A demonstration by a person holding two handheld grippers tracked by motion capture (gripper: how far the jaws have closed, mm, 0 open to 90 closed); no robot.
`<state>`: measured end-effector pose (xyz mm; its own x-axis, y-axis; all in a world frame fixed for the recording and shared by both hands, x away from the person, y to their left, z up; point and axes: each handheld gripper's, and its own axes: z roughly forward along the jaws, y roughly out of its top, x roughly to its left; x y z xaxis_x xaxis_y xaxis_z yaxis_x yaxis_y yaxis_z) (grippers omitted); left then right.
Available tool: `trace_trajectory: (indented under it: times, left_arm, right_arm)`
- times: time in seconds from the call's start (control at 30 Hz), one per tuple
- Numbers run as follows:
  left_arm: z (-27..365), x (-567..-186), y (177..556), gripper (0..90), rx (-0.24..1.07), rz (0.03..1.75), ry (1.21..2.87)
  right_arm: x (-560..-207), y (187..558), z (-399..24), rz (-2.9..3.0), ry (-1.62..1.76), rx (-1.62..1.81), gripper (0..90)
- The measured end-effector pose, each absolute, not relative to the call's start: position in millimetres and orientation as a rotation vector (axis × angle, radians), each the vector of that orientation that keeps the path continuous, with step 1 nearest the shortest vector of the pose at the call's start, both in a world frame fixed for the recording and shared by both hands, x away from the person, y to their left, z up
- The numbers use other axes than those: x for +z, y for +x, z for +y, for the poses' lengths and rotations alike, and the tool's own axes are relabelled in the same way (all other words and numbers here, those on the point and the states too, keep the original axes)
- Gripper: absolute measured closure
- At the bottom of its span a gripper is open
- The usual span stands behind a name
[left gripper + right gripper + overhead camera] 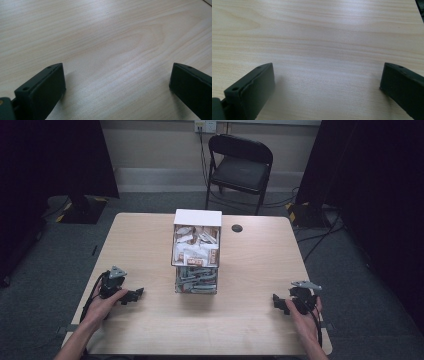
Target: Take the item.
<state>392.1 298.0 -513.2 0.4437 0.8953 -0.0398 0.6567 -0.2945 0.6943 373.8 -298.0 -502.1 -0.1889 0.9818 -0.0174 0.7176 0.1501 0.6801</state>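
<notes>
A clear two-tier box point(196, 252) with a white lid stands mid-table; its upper tier holds several white and brown packets, its lower tier greyish packets. My left gripper point(136, 295) rests on the table at the front left, a hand on it, jaws pointing right toward the box. In the left gripper view that gripper point(117, 77) is open, with only bare wood between its jaws. My right gripper point(278, 303) lies at the front right, jaws pointing left. The right gripper view shows it point(327, 77) open too, over bare wood.
The light wooden table point(145, 235) has a round cable hole point(237, 228) behind the box at the right. A black folding chair point(240, 167) stands beyond the far edge. Dark curtains hang at both sides, with cables on the grey floor.
</notes>
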Motion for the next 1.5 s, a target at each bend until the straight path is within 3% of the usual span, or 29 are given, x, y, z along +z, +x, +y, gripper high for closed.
trace_trajectory:
  times: [0.23, 0.5, 1.0, 1.5]
  left_arm:
    - [298, -513, 392, 0.0, 0.477, 1.296, 2.051]
    - [298, -513, 392, 0.0, 0.477, 1.296, 2.051]
    - [298, -513, 392, 0.0, 0.476, 1.296, 2.051]
    - [298, -513, 392, 0.0, 0.477, 1.296, 2.051]
  right_arm:
    - [-502, 374, -297, 1.970, 1.623, 0.760, 0.0]
    - [-498, 373, -293, 1.962, 1.614, 0.761, 14.0]
    - [-487, 367, -284, 1.992, 1.601, 0.908, 18.7]
    - [-457, 357, -275, 2.048, 1.485, 1.103, 34.0]
